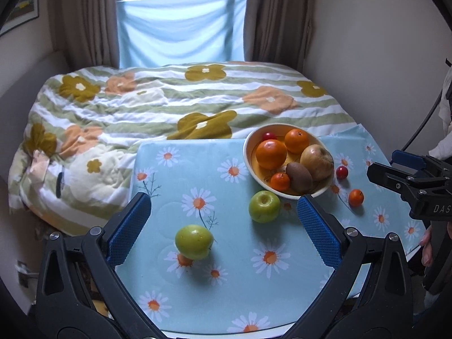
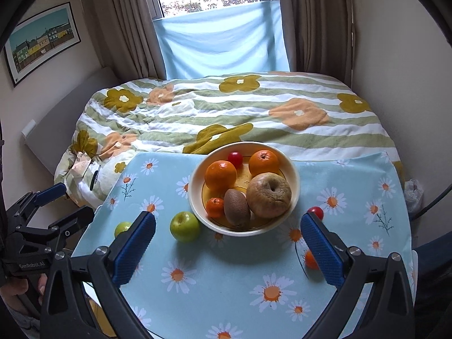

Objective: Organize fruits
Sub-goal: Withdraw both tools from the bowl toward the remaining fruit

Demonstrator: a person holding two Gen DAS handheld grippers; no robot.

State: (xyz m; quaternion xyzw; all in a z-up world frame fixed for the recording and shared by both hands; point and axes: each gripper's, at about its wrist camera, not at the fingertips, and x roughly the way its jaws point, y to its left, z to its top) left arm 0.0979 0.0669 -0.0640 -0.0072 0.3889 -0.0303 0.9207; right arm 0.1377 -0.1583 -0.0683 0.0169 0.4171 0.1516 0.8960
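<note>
We use the round cream ceramic bowl [image 2: 293, 186] on the daisy-print light blue tablecloth [image 2: 226, 282] as our landmark. Inside it lie two large oranges [image 2: 220, 174], a small tangerine [image 2: 215, 207], a brown kiwi [image 2: 236, 206], a wrinkled tan apple [image 2: 269, 195] and a small red fruit [image 2: 235, 159]. Just left of the bowl sits a green apple [image 2: 184, 226]; a second green apple [image 1: 194, 241] lies farther left. To the bowl's right rest a red cherry-like fruit [image 1: 341, 172] and a loose small tangerine [image 1: 355, 197]. Our left gripper [image 1: 224, 227] and right gripper [image 2: 228, 247] hover near the bowl, blue-padded fingers spread wide, holding nothing.
</note>
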